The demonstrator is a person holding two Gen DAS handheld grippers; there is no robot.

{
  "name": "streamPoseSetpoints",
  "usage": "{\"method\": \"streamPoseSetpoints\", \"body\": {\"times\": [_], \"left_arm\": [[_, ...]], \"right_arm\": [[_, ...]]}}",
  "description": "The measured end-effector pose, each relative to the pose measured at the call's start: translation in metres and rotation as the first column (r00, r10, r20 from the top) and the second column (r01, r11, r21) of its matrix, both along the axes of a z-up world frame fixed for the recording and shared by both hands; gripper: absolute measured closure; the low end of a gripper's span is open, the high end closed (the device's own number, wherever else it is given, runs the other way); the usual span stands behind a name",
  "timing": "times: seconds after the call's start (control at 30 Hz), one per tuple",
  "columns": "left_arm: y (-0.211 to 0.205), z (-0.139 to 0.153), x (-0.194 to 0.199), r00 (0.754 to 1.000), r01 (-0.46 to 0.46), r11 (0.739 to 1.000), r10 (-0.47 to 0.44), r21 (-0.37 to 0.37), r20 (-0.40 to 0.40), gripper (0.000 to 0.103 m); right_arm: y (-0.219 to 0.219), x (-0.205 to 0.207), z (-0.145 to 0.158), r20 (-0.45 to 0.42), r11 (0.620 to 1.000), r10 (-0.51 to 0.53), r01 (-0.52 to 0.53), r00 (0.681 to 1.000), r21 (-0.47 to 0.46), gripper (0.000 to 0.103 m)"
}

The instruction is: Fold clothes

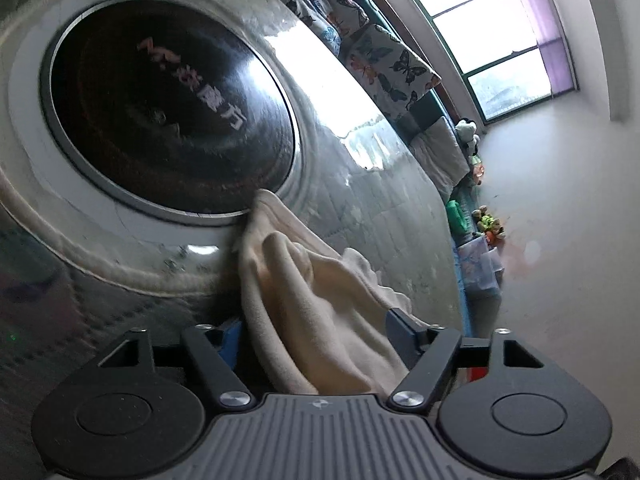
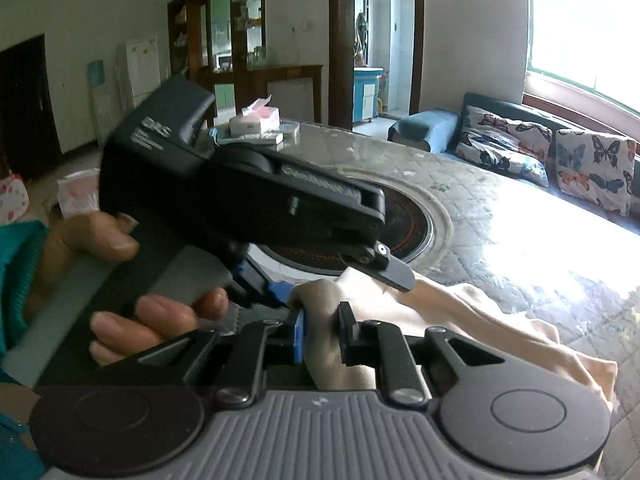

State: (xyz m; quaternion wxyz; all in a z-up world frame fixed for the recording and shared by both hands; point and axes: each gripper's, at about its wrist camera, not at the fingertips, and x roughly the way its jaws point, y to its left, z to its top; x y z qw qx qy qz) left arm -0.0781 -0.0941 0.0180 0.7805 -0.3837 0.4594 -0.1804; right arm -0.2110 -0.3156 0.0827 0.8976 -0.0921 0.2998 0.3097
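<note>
Cream cloth lies bunched on a round table that is covered with a quilted, shiny sheet; it sits at the near edge of the table, just beside the dark round hot plate set into the table's middle. Going from left to right in the right wrist view, a hand in a teal sleeve comes first, wrapped around the handle of the left gripper, a dark body that crosses the picture and points down at the cloth. Its jaws stand wide apart, and in the left wrist view the cloth rises between its two fingers, but I cannot tell if the pads really press on it. More to the right and lower, the right gripper has its jaws brought close together, and a thick fold of the cream cloth is pinched between the blue pad and the black finger. Behind the left gripper, on the far side of the table, is a tissue box with pink on top. Behind it stands a dark wooden shelf unit. To the right of the table is a dark sofa with butterfly cushions under a bright window. In the left wrist view the picture is turned, and the hot plate with pale characters printed on it fills the upper left, touching the top edge of the cloth.
</note>
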Motion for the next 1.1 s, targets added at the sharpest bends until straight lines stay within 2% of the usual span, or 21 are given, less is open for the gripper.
{"method": "streamPoseSetpoints", "body": {"times": [0.03,0.1,0.2,0.27,0.37,0.53,0.6,0.7,0.8,0.87,0.97,1.0,1.1], "left_arm": [[-0.001,-0.003,0.001,1.0,-0.001,1.0,0.0,-0.014,-0.008,0.041],[-0.004,-0.007,0.002,1.0,0.007,1.0,-0.007,-0.011,-0.021,0.059],[-0.007,-0.008,0.003,1.0,0.008,1.0,-0.007,0.025,-0.018,0.074],[-0.006,-0.009,0.004,1.0,0.007,0.999,-0.006,0.032,-0.019,0.078],[-0.005,-0.009,0.002,1.0,0.006,0.999,-0.005,0.036,-0.019,0.078],[-0.007,-0.009,-0.001,1.0,0.01,0.999,-0.01,0.051,-0.007,0.079],[-0.009,-0.01,-0.001,1.0,0.013,0.998,-0.012,0.056,-0.004,0.079],[-0.009,-0.009,-0.002,1.0,0.015,0.998,-0.014,0.061,-0.001,0.079],[-0.013,-0.008,-0.001,1.0,0.019,0.997,-0.02,0.078,0.009,0.079],[-0.014,-0.008,-0.001,1.0,0.022,0.996,-0.023,0.084,0.01,0.079],[-0.015,-0.008,0.0,1.0,0.025,0.996,-0.026,0.09,0.011,0.079],[-0.016,-0.007,0.0,0.999,0.028,0.995,-0.029,0.096,0.016,0.079],[-0.019,-0.006,0.0,0.999,0.036,0.992,-0.04,0.12,0.032,0.079]], "right_arm": [[-0.002,-0.001,0.0,-0.006,1.0,0.001,-0.001,1.0,0.007,0.088],[-0.005,-0.003,-0.002,-0.012,1.0,0.004,-0.004,1.0,0.015,0.088],[-0.009,-0.006,-0.004,-0.021,1.0,0.015,-0.015,1.0,0.022,0.085],[-0.018,-0.006,-0.004,-0.024,0.999,0.004,-0.003,1.0,0.04,0.083],[-0.039,-0.005,-0.001,-0.043,0.995,-0.039,0.042,0.998,0.087,0.081],[-0.091,0.001,-0.002,-0.066,0.967,-0.218,0.224,0.974,0.117,0.081],[-0.114,0.007,-0.006,-0.068,0.943,-0.311,0.317,0.948,0.104,0.08],[-0.149,0.019,-0.017,-0.08,0.889,-0.446,0.451,0.892,0.079,0.078],[-0.173,0.031,-0.033,-0.099,0.839,-0.534,0.541,0.84,0.064,0.077],[-0.186,0.038,-0.042,-0.124,0.812,-0.568,0.578,0.814,0.073,0.076],[-0.198,0.047,-0.052,-0.155,0.788,-0.591,0.608,0.791,0.097,0.072],[-0.2,0.049,-0.055,-0.16,0.783,-0.595,0.613,0.788,0.104,0.069],[-0.204,0.048,-0.059,-0.175,0.781,-0.589,0.611,0.789,0.128,0.071]]}}
